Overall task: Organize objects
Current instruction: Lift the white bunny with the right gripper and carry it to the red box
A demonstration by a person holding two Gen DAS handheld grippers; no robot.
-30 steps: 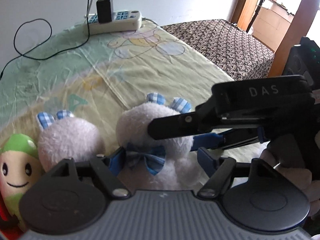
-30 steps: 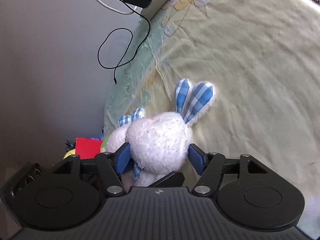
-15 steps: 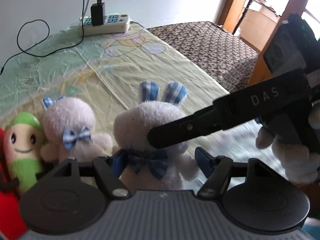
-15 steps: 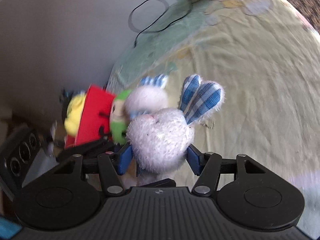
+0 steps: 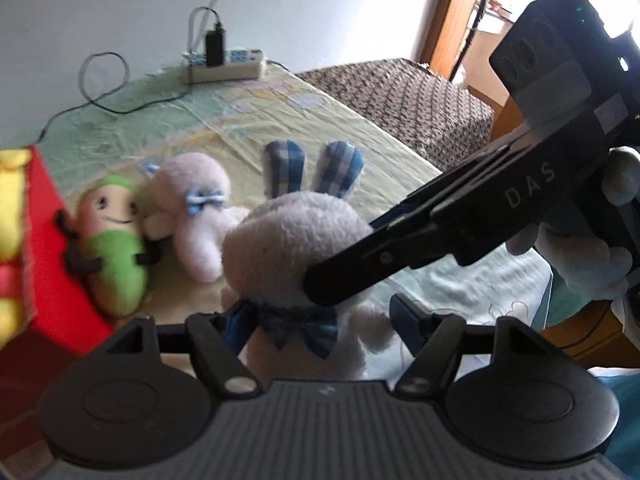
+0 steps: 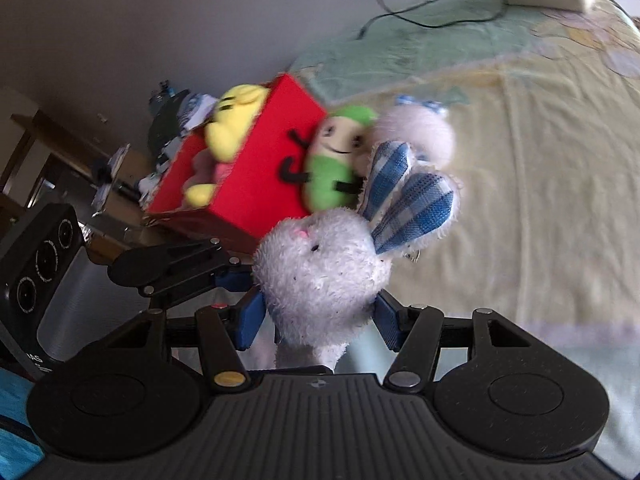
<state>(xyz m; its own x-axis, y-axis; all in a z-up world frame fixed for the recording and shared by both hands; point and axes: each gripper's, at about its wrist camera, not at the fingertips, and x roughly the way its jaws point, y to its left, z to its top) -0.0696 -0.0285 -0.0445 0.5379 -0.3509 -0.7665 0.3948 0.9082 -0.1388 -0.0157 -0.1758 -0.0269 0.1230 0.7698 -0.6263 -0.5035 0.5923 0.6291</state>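
Lifted clear of the bed, both tools clamp the white bunny (image 6: 324,276).

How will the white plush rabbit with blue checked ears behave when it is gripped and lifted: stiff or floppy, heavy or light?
Probably soft: the head of the white rabbit bulges between the pads of the right gripper. Likely light for its size, as it looks like fluffy plush. Its checked ears look flat and thin, so they may flop.

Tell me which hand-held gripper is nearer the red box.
Left. The left hand-held gripper reaches in on the bunny's box-facing side, just below the red box. The right hand-held gripper clamps the bunny's head, slightly farther out.
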